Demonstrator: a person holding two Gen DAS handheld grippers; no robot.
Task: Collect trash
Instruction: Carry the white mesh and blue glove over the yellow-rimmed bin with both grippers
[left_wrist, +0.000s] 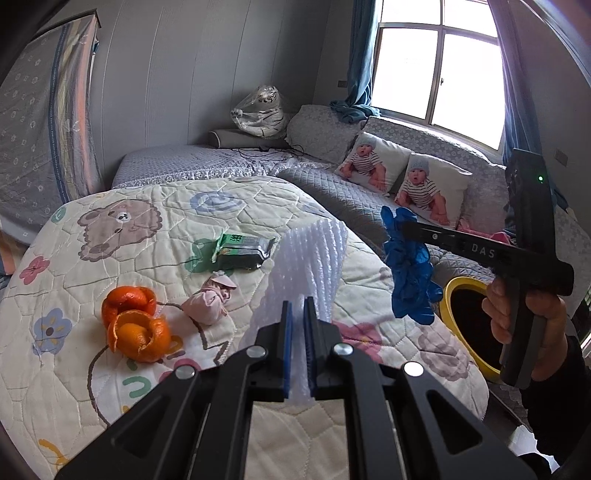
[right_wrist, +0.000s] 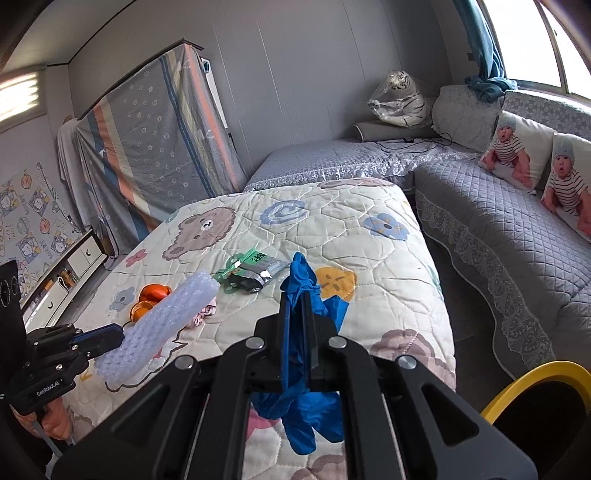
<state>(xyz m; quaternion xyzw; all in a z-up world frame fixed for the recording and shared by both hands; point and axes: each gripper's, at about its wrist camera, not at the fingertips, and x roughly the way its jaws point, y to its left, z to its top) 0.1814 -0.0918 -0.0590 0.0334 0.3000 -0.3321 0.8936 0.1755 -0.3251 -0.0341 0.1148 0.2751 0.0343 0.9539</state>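
My left gripper (left_wrist: 298, 306) is shut on a sheet of white bubble wrap (left_wrist: 310, 254), held up above the quilt-covered table (left_wrist: 110, 369). In the right wrist view the same left gripper (right_wrist: 120, 334) shows at the lower left with the bubble wrap (right_wrist: 166, 325) sticking out. My right gripper (right_wrist: 295, 299) is shut on a crumpled blue glove (right_wrist: 306, 402) that hangs below its fingers; the glove (left_wrist: 406, 266) also dangles from the right gripper (left_wrist: 399, 229) in the left wrist view. Orange peel (left_wrist: 135, 325), a pink crumpled wrapper (left_wrist: 208, 301) and a green snack packet (left_wrist: 243, 251) lie on the quilt.
A yellow-rimmed bin (left_wrist: 465, 325) with a dark inside stands at the right, below the right gripper; its rim (right_wrist: 532, 380) shows at the lower right. A grey quilted sofa (right_wrist: 498, 240) with baby-print cushions (left_wrist: 373, 160) runs behind. A person's hand (left_wrist: 543, 325) grips the right handle.
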